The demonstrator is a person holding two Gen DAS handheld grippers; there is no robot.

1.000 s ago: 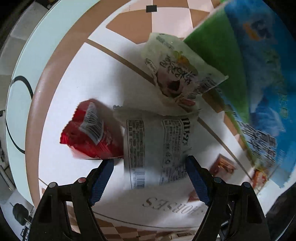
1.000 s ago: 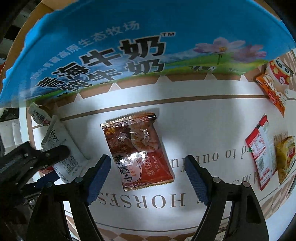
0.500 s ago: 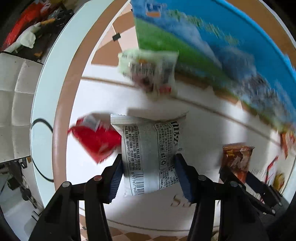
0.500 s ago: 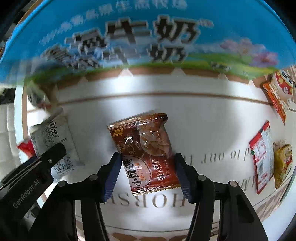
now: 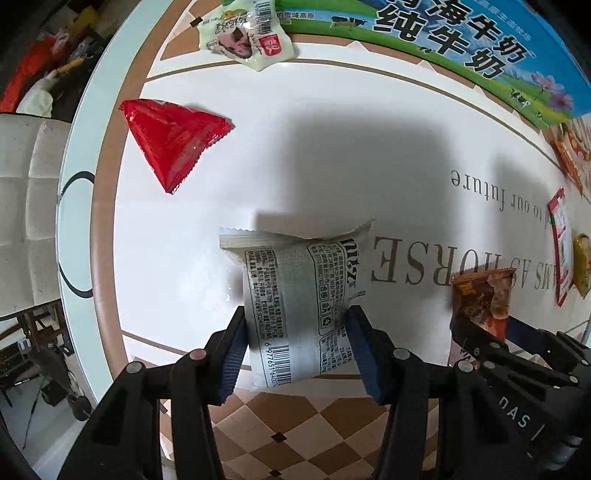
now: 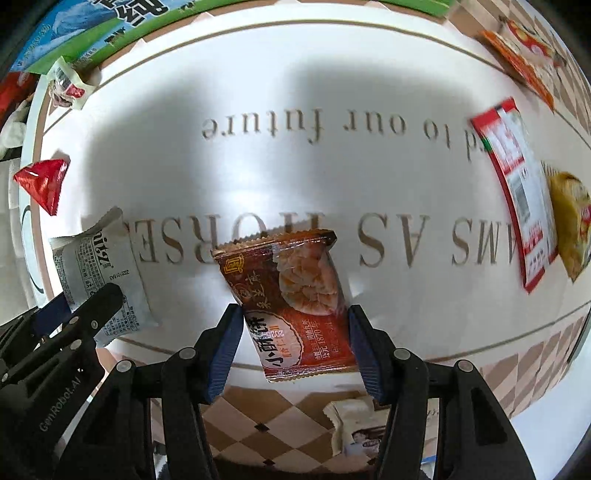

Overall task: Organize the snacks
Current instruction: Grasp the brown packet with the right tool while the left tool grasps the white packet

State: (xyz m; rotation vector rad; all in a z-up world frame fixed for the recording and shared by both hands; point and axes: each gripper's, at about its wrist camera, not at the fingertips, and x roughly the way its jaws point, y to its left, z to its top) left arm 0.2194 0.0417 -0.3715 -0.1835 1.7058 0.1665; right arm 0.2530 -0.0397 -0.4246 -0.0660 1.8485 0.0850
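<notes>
My left hand-held gripper [image 5: 297,349] has just clenched on the white snack packet [image 5: 297,306]; my right hand-held gripper [image 6: 293,338] grasps the brown snack packet [image 6: 291,299], both above the table's [image 5: 332,147] near edge.

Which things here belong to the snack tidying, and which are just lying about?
Job:
white packet, in left gripper
brown packet, in right gripper
red packet
green packet
milk carton

Lying about:
tablecloth
white chair
</notes>
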